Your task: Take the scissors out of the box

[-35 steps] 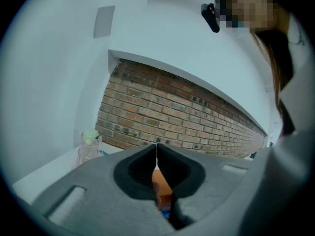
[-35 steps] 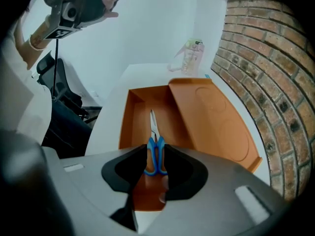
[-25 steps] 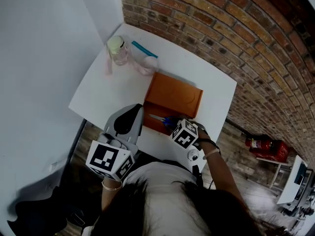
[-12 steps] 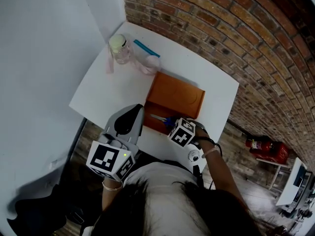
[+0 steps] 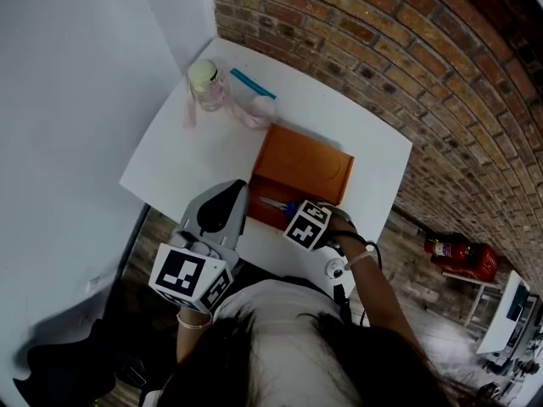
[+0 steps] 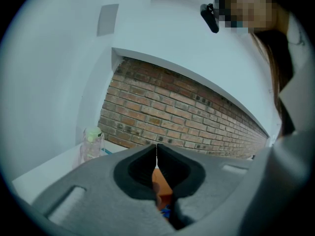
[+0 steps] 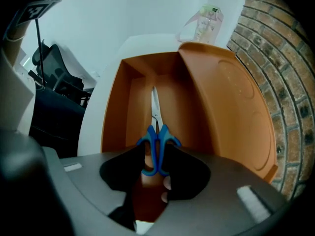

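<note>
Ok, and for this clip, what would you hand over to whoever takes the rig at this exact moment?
Left tongs: shut, empty, held at the near edge of the table, beside the box.
Right tongs: pointing down into the box, jaws just opened wide. The blue handles of the scissors stand between them, not gripped.
Scissors: flat on the box floor, blades pointing away.
Done: lid is open, right tongs lined up.
Left: close on the handles, lift the scissors out.
</note>
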{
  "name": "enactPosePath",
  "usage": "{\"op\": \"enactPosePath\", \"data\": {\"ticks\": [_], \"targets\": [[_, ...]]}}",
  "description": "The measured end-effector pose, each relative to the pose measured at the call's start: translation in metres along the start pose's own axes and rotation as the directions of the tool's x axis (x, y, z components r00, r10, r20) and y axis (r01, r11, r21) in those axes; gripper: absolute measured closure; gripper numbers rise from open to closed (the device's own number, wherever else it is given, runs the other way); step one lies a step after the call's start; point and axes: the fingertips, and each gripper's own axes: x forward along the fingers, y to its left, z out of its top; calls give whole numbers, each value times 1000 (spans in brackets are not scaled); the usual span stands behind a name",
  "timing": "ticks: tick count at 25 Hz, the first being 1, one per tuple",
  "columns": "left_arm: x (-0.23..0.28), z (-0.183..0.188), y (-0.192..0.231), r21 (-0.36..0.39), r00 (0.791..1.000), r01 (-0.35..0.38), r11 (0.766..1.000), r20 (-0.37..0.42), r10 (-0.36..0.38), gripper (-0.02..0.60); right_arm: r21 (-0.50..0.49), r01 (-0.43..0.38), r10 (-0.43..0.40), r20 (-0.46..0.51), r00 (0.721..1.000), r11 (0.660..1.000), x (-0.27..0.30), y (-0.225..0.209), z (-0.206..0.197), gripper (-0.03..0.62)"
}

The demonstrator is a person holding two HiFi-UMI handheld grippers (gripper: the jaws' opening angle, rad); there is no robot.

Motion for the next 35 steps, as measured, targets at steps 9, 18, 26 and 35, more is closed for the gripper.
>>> {"op": "enactPosePath", "data": {"ticks": [9, 18, 26, 35], "targets": [[0, 1, 0, -2, 1000, 6, 1000, 7, -6, 578, 11, 1, -1, -30, 1000, 1000, 3, -2, -1, 454], [-2, 4, -1, 1, 1000, 17, 1000, 20, -17, 578, -42, 15, -16, -25, 1000, 999, 2, -1, -1, 497], [-6, 7, 1, 7, 999, 21, 1000, 28, -21, 578, -48, 39, -39, -2, 999, 998, -5, 0, 4, 497], [-8, 11, -4, 24, 998, 49, 999, 27, -50, 578, 5, 63, -63, 44, 997, 998, -16, 1, 6, 499]]}}
